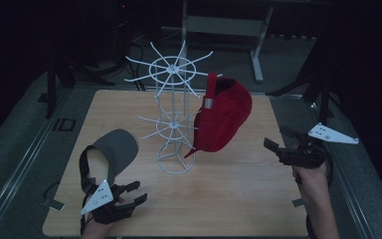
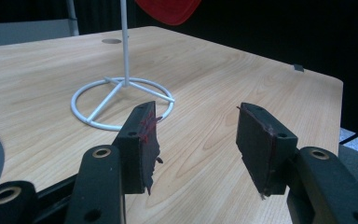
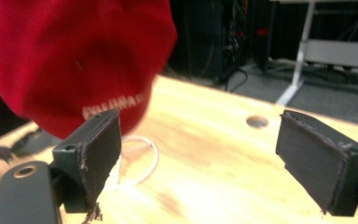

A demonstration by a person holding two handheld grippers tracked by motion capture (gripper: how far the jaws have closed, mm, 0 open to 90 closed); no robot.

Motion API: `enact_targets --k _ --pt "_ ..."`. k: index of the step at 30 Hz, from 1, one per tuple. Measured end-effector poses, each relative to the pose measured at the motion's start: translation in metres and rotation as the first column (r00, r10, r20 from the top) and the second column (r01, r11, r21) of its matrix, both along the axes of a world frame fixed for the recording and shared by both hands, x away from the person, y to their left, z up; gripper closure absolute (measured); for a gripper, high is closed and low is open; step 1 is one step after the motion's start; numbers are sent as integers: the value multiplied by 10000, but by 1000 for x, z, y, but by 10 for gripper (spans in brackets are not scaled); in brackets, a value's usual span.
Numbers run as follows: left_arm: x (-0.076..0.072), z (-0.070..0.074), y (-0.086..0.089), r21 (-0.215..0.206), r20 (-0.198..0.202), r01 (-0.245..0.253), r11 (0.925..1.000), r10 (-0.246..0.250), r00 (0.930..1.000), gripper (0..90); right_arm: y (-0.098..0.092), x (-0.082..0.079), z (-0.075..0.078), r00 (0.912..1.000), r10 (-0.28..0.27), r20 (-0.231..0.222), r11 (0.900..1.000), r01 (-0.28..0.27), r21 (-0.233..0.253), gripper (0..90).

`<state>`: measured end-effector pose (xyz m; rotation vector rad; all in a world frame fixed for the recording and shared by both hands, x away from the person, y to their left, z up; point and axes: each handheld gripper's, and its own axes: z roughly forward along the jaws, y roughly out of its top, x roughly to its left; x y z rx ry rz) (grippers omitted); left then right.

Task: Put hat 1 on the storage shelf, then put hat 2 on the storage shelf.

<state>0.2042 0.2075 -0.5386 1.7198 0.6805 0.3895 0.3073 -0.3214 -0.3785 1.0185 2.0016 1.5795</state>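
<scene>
A red cap (image 1: 225, 117) hangs on a prong of the white wire rack (image 1: 175, 107) at the middle of the wooden table (image 1: 238, 184), on the rack's right side, its peak pointing down toward the rack's ring base. A grey cap (image 1: 115, 148) lies flat on the table to the rack's left. The left gripper (image 1: 135, 193) rests low near the grey cap, jaws spread and empty. The right gripper (image 1: 273, 145) hovers right of the rack, jaws wide apart and holding nothing, facing the red cap. The grey cap looks light and soft in the crown, stiff in the peak, with a loose strap at the back. The peak's edge likely offers the firmest hold; pinched crown cloth would probably fold and sag.
</scene>
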Motion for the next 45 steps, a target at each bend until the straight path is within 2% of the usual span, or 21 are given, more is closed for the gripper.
enact_targets --k 3,8,11,19,21,23,25,27,31,33,36,38,42,45 --pt "0 0 0 39 -3 4 10000 -4 10000 490 0 0 -17 9992 -389 -108 9987 385 -327 139" --pt "0 0 0 39 -2 2 10000 -2 10000 490 -4 1 -39 9965 -793 -274 9959 780 -463 140" --pt "0 0 1 51 -39 18 10000 -17 10000 490 -10 1 -54 9905 -1336 -338 9900 1319 -504 143" --pt "0 -1 2 51 -80 -2 10000 2 10000 490 -22 0 -99 9751 -2031 -890 9738 1916 -1228 143" --pt "1 0 3 23 -101 -40 10000 41 9999 490 -25 -2 -113 9677 -2333 -952 9647 2180 -1478 143" --pt "1 0 4 80 -105 -74 9999 75 9999 490 -29 -3 -122 9641 -2430 -1072 9632 2267 -1442 143" --pt "2 0 6 58 -76 -139 9999 140 9999 491 -31 -7 -131 9565 -2697 -1114 9564 2526 -1465 143" --pt "2 0 7 69 -58 -167 9998 167 9998 490 -33 -11 -138 9506 -2928 -1032 9487 2753 -1557 145" --pt "2 1 9 203 -9 -251 9995 251 9997 490 -37 -16 -148 9473 -2965 -1214 9475 2758 -1620 145" --pt "1 1 12 235 -11 -346 9991 346 9994 490 -39 -18 -153 9444 -3069 -1183 9431 2851 -1710 145" --pt "0 1 19 305 -4 -510 9982 511 9987 490 -41 -22 -158 9369 -3302 -1151 9359 3091 -1691 146" --pt "-1 1 24 294 -49 -657 9974 659 9978 490 -44 -25 -160 9288 -3544 -1081 9285 3359 -1584 145" --pt "-5 1 35 361 -23 -973 9946 974 9952 490 -49 -26 -164 9244 -3656 -1087 9265 3503 -1372 145" --pt "-8 1 45 427 1 -1258 9911 1259 9920 490 -51 -26 -169 9243 -3645 -1129 9279 3504 -1270 145"
